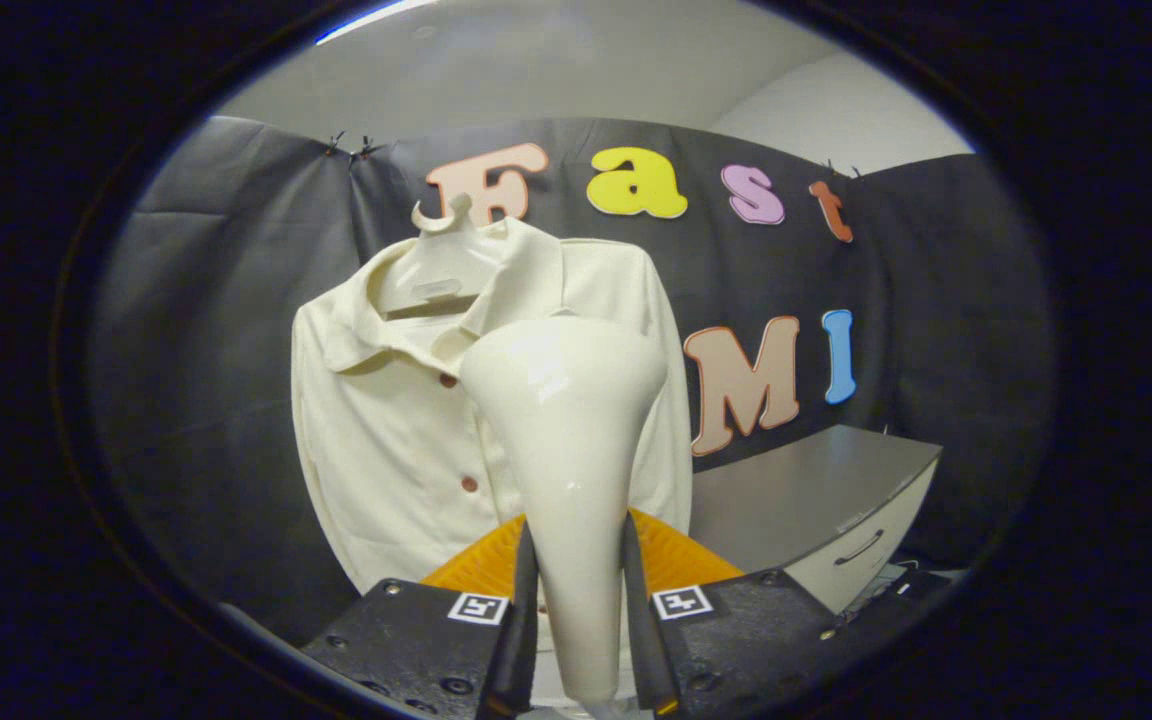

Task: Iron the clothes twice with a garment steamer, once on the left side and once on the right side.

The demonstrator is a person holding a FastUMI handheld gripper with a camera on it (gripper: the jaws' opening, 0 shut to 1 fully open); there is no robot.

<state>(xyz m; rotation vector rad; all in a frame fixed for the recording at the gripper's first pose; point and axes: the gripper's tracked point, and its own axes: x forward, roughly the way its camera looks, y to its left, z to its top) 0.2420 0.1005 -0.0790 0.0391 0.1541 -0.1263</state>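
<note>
- Shirt (391,430): cream, collared, with brown buttons down the front. It hangs on a pale hanger (441,262) against the dark booth wall (196,330), beyond the tongs. Its left sleeve and front panel are in plain sight; the right part of the front is hidden behind the steamer head.
- Garment steamer (566,440): glossy cream body, narrow at the handle and flaring to a broad head at the top. It stands upright, in front of the shirt's centre-right area. Whether the head touches the fabric cannot be told (the head blocks the line of sight).
- Tongs (576,610): clenched on the steamer's handle, one finger pressing each side of the narrow neck. An orange ribbed part (676,555) sits just behind the fingers.
- Grey cabinet (821,500): to the right of the shirt and lower, with a flat top and a drawer handle on its front. It stands apart from the shirt.
</note>
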